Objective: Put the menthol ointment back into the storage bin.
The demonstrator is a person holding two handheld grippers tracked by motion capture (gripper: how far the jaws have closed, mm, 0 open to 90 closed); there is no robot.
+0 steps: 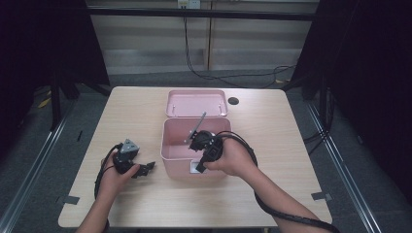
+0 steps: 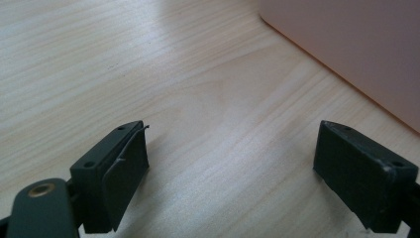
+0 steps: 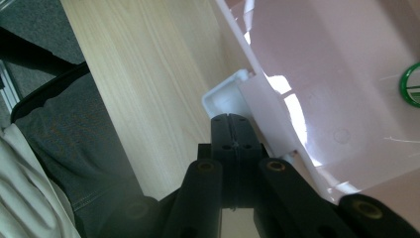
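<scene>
Fingers of the right gripper clenched tight, pads pressed flat together, nothing visible between them. They sit at the near wall of the pink box, tips just beside the white latch on its front face; contact with the latch cannot be told. In the high view the right gripper hangs over the box's near rim, hand wrapped around its body from the person's side, forearm coming in diagonally from the lower right, cable looping behind.

Box stands open at mid-bench, long axis running left to right; its lid lies just behind it. A thin grey rod leans inside.

Fingers of the left gripper released, spread wide over bare bench with nothing between. The box wall lies ahead and to one side of them, apart. In the high view the left gripper rests low on the bench, just left of the box, pointing toward it.

Judgement: the right hand is nearer; the latch lies directly ahead of its tips, so the coming move turns on that short gap.
</scene>
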